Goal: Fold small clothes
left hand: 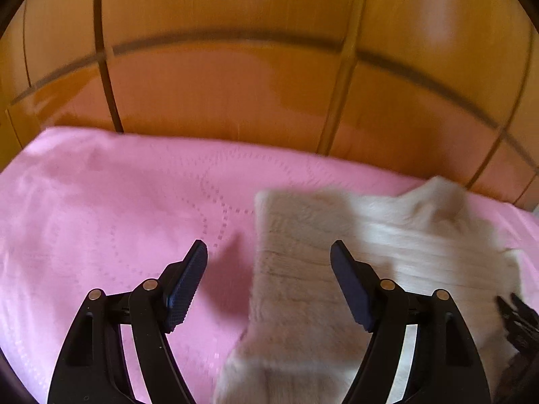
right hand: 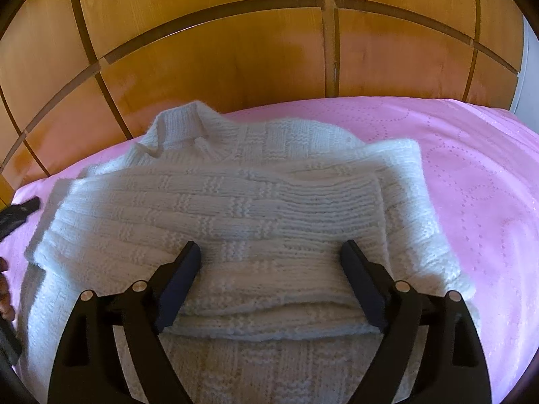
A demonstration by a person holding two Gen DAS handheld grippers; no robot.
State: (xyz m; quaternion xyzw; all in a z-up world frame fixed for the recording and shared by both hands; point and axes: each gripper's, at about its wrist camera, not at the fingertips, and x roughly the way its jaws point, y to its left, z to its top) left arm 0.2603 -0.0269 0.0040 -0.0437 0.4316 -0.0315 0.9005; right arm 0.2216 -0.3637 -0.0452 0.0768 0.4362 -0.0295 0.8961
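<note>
A white knitted sweater [right hand: 235,208] lies on the pink bedspread [right hand: 471,175], with both sleeves folded across its body and its collar at the far side. My right gripper [right hand: 271,252] is open and empty, hovering over the sweater's near part. In the left wrist view the sweater [left hand: 337,269] is blurred and lies to the right. My left gripper [left hand: 269,252] is open and empty above the sweater's left edge. The other gripper's tip [left hand: 518,316] shows at the right edge of that view, and the left gripper's tip [right hand: 17,215] at the left edge of the right wrist view.
A glossy wooden headboard [right hand: 235,50] with dark inlaid lines rises right behind the bed. The pink bedspread [left hand: 101,219] stretches to the left of the sweater. A grey-white wall [right hand: 529,67] shows at the far right.
</note>
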